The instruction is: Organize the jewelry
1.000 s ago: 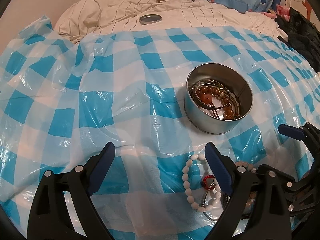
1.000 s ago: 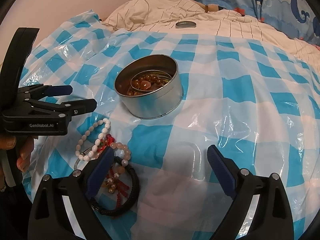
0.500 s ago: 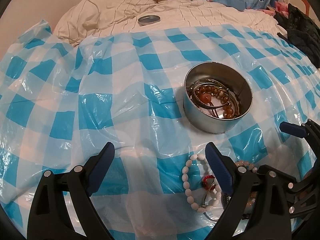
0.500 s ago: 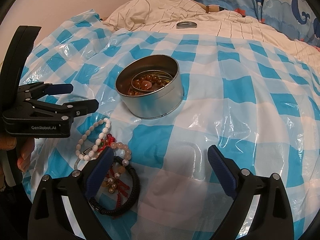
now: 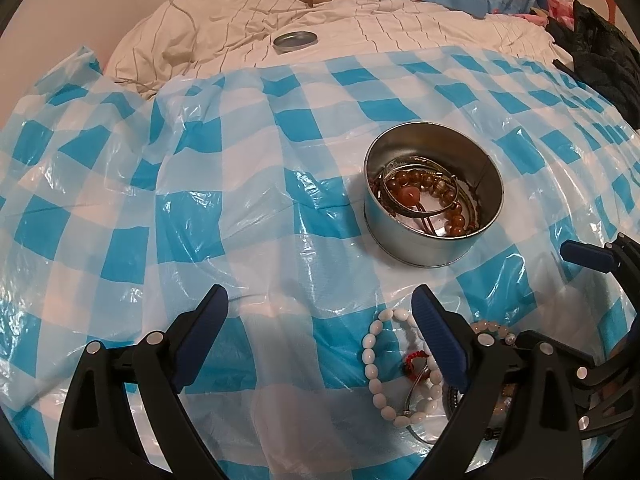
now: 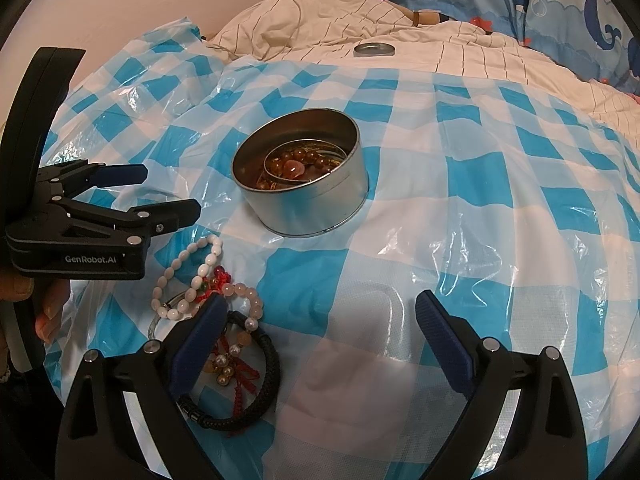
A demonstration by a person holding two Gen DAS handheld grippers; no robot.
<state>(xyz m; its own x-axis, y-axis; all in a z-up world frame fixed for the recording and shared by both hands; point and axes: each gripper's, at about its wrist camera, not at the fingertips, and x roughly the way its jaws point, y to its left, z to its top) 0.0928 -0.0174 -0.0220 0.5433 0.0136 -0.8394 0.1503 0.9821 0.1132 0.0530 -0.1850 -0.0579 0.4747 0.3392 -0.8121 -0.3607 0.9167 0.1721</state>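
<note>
A round metal tin (image 5: 434, 216) stood upright, mouth up, on the bed's blue-and-white checked plastic sheet (image 5: 192, 200), well in from the sheet's edges. Inside lay a strand of glossy amber-brown beads (image 5: 424, 192) coiled flat with thin metal bangles. Just beside the tin, toward the sheet's near edge, a heap of jewelry lay flat: a loop of oval white beads (image 6: 188, 276), its long axis running toward the tin, a pale pink bead bracelet (image 6: 248, 300), a red knotted cord with small gold beads (image 6: 232, 372), and a braided black band (image 6: 256, 396) curled into a ring.

The left tongs (image 6: 160, 192) were held level beside the heap, tips pointing toward the tin, released with a clear gap. The right tongs (image 6: 316, 328) hung above the sheet's near edge, spread wide and gripping nothing, their left finger (image 6: 200, 332) over the heap.

Beyond the sheet's far edge, a shallow round metal lid (image 5: 295, 40) rested on a rumpled cream striped quilt (image 5: 400, 28).
</note>
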